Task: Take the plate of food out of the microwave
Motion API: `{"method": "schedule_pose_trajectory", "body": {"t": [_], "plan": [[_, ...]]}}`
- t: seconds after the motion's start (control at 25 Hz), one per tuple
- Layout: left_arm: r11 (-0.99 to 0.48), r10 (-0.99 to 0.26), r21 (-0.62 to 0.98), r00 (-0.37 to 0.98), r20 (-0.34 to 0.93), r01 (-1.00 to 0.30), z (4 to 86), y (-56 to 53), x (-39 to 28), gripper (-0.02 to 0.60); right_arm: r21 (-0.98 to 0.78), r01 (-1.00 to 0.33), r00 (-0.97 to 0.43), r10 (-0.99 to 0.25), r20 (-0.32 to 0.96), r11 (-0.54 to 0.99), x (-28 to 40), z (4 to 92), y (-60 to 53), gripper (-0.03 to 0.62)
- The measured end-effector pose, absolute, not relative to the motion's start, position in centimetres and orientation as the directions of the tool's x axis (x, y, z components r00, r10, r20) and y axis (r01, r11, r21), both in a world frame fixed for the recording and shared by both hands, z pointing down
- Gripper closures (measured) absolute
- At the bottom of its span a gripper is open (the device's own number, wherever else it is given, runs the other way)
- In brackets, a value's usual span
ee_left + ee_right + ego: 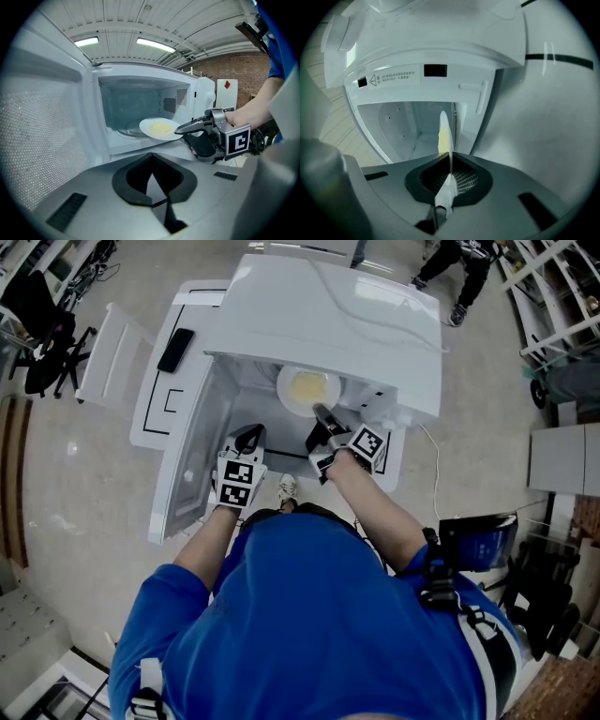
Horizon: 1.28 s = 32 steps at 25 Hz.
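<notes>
The white microwave (328,315) stands open, its door (183,474) swung out to the left. A white plate (309,387) of yellow food sits at the front of the cavity, over the glass turntable (126,132). My right gripper (321,413) is shut on the plate's near right rim. In the right gripper view the plate (444,129) shows edge-on, pinched between the pads (464,180). From the left gripper view, the right gripper (180,131) clamps the plate (159,127) from the right. My left gripper (249,435) hangs in front of the opening, shut and holding nothing.
A black flat device (175,350) lies on the white surface left of the microwave. The open door (42,140) walls off the left side. A white cable (433,465) hangs at the microwave's right. A person's legs (459,277) stand beyond it, by shelving (553,296).
</notes>
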<state>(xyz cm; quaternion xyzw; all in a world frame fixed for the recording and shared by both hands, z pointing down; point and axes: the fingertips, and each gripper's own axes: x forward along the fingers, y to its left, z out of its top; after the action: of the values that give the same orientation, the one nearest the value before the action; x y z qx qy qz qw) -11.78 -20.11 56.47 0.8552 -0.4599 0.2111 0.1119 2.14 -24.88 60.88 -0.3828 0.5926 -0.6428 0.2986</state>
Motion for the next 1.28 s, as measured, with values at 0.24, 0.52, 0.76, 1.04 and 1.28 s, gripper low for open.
{"method": "schedule_pose_trajectory", "body": {"t": [0.24,0.52,0.76,1.04,1.28], "plan": [[-0.524,-0.756,0.057,0.495,0.428,-0.85,55.5,-19.6,-11.5,0.572,-0.992,-0.069,-0.573,-0.81,0.124,-0.103,2.0,59.8,-22.2,0.579],[-0.395,-0.828,0.196,0.44,0.346,-0.898,53.0,-16.5,-11.5,0.572,-0.993,-0.071,-0.617,-0.778,0.118,-0.094,4.1,58.8,-17.2,0.579],[-0.34,-0.86,0.238,0.403,0.312,-0.91,52.5,-13.3,-11.2,0.572,-0.995,-0.086,-0.642,-0.76,0.099,-0.056,6.1,57.9,-13.3,0.579],[-0.325,-0.869,0.277,0.401,0.289,-0.904,51.4,-8.7,-8.8,0.572,-0.996,-0.086,-0.647,-0.758,0.084,-0.037,10.0,56.5,-7.6,0.579],[-0.314,-0.874,0.31,0.4,0.276,-0.898,50.8,-5.4,-7.7,0.572,-0.997,-0.073,-0.64,-0.765,0.068,-0.028,12.5,55.8,-3.7,0.579]]}}
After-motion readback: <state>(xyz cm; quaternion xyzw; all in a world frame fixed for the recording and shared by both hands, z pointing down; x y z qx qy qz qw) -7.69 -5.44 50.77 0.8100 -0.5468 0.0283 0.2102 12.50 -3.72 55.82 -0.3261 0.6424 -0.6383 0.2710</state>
